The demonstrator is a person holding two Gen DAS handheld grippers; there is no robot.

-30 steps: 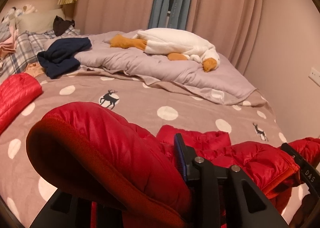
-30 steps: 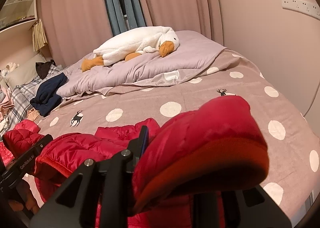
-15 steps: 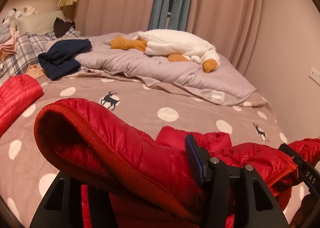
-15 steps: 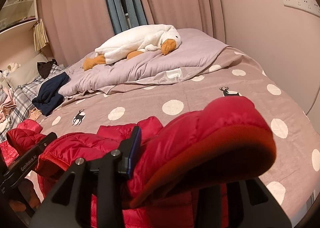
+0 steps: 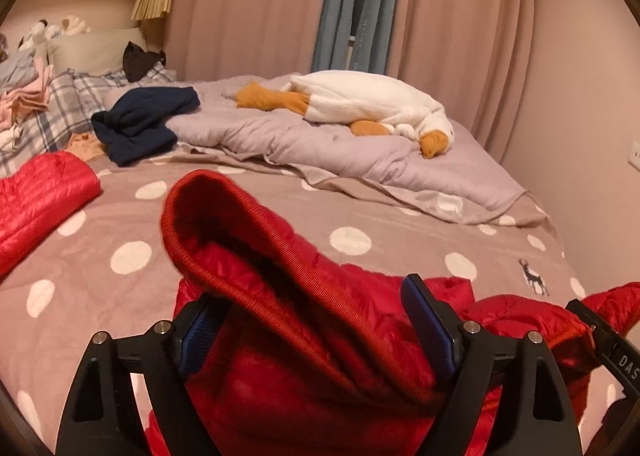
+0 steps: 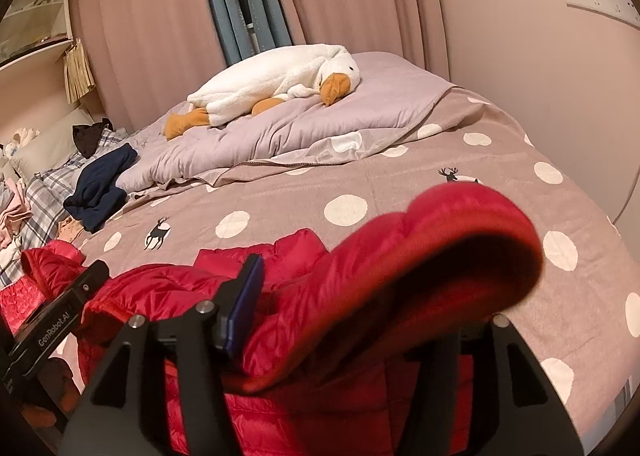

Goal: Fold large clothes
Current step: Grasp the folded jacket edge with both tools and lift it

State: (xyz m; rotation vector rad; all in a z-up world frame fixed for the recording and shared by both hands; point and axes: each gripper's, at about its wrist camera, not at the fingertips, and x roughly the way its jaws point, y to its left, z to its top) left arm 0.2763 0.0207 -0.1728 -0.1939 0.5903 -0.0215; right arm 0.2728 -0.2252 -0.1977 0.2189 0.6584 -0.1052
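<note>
A red puffer jacket (image 5: 304,376) lies on the polka-dot bedspread (image 5: 120,256), its hem bunched near me. My left gripper (image 5: 316,332) stands wide open, and a fold of the hem rests loosely between the blue pads (image 5: 428,320). My right gripper (image 6: 360,316) is also wide open, with the jacket's (image 6: 400,276) other hem corner draped between the fingers; its right pad is hidden by the cloth. One red sleeve (image 5: 40,192) lies spread at the left.
A lilac duvet (image 5: 320,144) with a white plush goose (image 5: 368,108) lies across the far half of the bed. A navy garment (image 5: 140,124) and a pile of clothes (image 5: 24,96) sit at the far left. A wall runs along the right.
Both grippers have opened from a shut hold on the jacket hem. The hem folds have slackened and sagged between the fingers.
</note>
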